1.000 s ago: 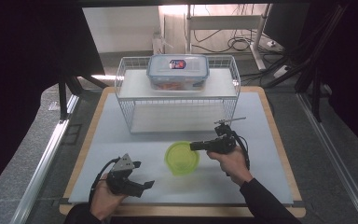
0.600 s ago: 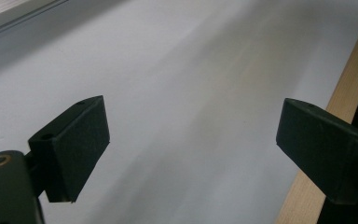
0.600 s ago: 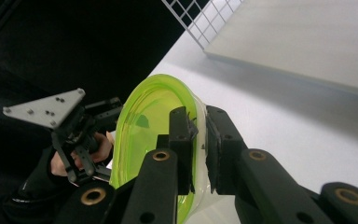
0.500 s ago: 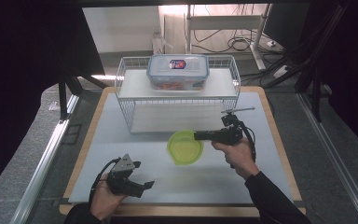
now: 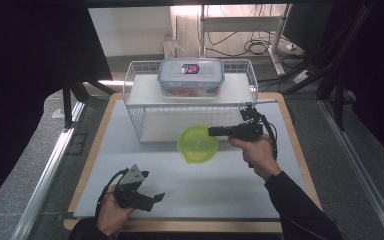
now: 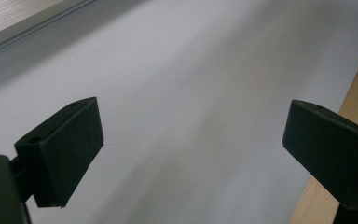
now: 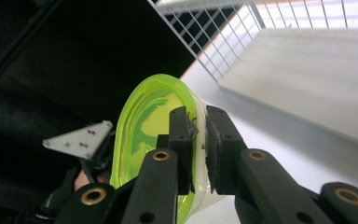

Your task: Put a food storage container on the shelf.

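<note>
The counter [image 5: 105,150] has a pale grey top with a light wooden border around it. On its left side the floor [image 5: 25,165] is grey and speckled, and a metal rail [image 5: 50,170] runs along it from near to far. Dark black panels [image 5: 30,60] close the scene on the far left and the far right. Behind the counter there is a white wall [image 5: 130,30], brightly lit from above. Black cables [image 5: 252,47] lie on the floor at the far side, under a grey metal frame [image 5: 240,22].
</note>
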